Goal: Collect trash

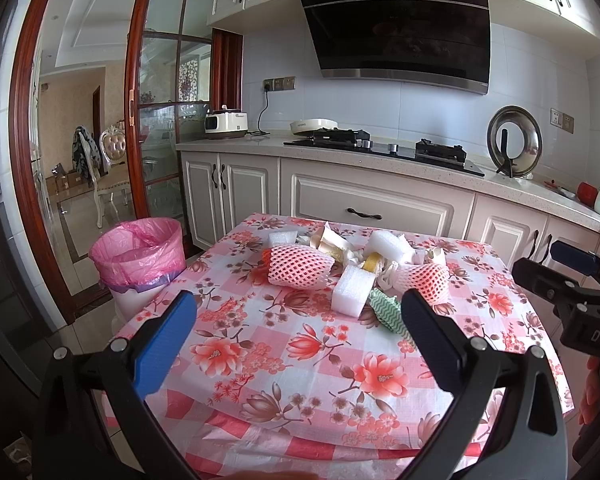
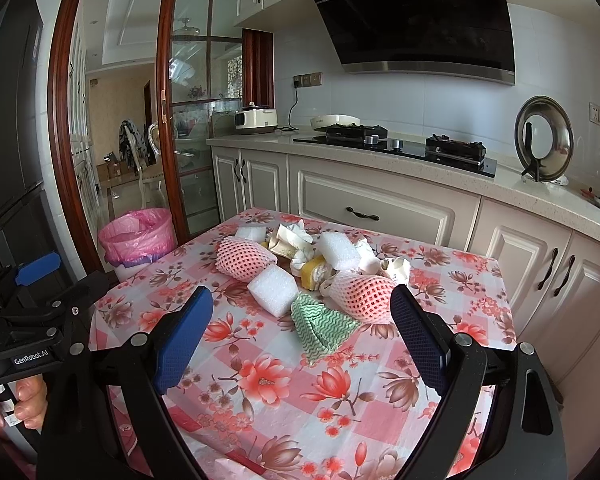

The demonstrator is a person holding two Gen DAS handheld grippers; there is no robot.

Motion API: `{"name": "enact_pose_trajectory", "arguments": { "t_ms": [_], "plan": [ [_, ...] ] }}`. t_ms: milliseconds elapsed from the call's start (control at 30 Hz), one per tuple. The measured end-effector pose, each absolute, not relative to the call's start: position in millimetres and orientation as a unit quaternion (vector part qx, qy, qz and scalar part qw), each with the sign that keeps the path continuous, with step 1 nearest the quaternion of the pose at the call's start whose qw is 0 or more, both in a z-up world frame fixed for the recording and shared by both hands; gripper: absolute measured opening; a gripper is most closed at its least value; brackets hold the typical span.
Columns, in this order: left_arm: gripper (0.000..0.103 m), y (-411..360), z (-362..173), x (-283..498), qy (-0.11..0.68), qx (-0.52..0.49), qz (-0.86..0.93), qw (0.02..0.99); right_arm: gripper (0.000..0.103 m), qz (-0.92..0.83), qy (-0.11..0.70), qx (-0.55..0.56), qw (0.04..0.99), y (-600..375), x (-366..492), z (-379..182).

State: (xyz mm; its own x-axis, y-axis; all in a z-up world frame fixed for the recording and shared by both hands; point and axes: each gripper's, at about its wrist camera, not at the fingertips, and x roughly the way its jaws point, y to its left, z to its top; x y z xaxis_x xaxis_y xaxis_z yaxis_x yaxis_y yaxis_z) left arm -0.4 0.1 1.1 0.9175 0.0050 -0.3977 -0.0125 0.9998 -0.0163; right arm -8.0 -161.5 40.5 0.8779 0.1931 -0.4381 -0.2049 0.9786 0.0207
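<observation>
The left gripper point(image 1: 298, 312) and right gripper point(image 2: 302, 308) are held above the floral tablecloth point(image 1: 300, 368), jaws spread wide with nothing between them. Just beyond, trash is piled: a green rag point(image 2: 320, 328), foam blocks point(image 2: 272, 290) and pink foam nets point(image 1: 298, 266). A pink-lined bin point(image 1: 140, 258) stands left of the table.

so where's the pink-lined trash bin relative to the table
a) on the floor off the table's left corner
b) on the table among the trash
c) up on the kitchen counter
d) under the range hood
a, the pink-lined trash bin stands on the floor just beyond the left corner of the table, near the glass door.
</observation>
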Motion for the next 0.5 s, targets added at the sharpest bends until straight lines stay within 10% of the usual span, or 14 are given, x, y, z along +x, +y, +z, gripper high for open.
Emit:
{"name": "enact_pose_trajectory", "arguments": {
  "t_ms": [500],
  "plan": [
    [0.099,-0.7,-1.2,0.6,0.204,-0.009,0.005,0.979,0.085,0.104,0.225,-0.011,0.969,-156.7,-8.3,37.7]
  ]
}}
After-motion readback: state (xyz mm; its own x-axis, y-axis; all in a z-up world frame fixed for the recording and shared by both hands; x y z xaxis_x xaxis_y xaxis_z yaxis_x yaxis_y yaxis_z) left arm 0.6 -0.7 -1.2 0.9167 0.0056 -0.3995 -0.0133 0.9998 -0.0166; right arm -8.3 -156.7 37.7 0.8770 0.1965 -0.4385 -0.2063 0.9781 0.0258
